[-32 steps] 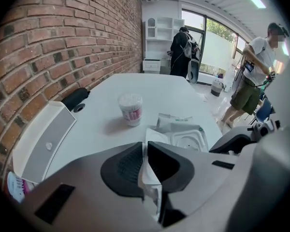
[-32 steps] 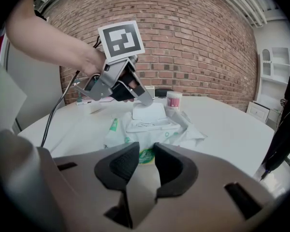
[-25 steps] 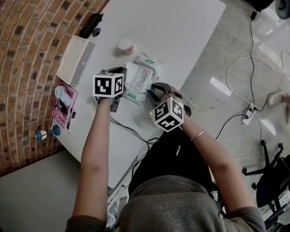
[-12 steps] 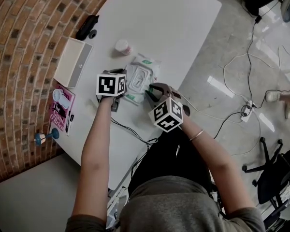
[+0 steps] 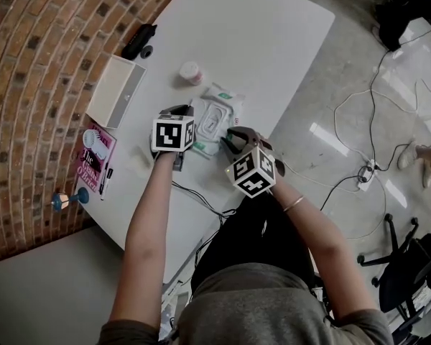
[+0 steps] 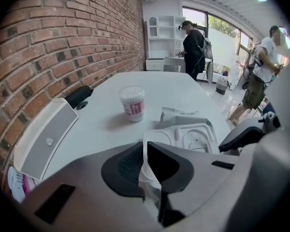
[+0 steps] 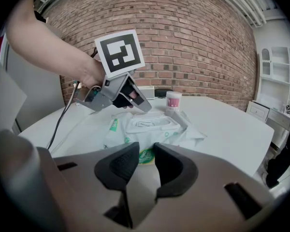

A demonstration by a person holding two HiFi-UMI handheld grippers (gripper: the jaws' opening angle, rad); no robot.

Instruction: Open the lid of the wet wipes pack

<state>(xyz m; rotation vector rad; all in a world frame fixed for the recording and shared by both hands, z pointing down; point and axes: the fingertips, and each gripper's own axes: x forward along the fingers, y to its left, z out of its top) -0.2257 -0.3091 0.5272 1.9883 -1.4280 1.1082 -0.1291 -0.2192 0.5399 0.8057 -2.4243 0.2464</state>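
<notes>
Wet wipes pack point(image 5: 223, 98): lies flat on the white table point(image 5: 273, 42), at the centre of the head view, with its white lid point(image 5: 210, 120) facing up. In the right gripper view the lid appears to lie flat on the pack.

Left gripper point(image 6: 146, 150): at the pack's left edge in the head view. Its jaws are almost together and have just been closing. A thin white strip of the pack is pinched between them. Whether that strip is lid edge or wrapper cannot be determined.

Right gripper point(image 7: 146, 148): at the pack's lower right end in the head view. Its jaws stand partly apart with nothing pinched. The pack's near edge, with a green mark, shows through the gap. Contact with the pack cannot be confirmed.

Surroundings: 1 small tub point(image 5: 191, 72) with a pink label stands just above the pack. 1 white box point(image 5: 115, 90) sits at the table's left edge, a black object point(image 5: 138, 40) above it and a pink booklet point(image 5: 97, 157) below it. A brick wall point(image 5: 36, 70) fills the left of the frame. 2 persons stand in the background of the left gripper view.
</notes>
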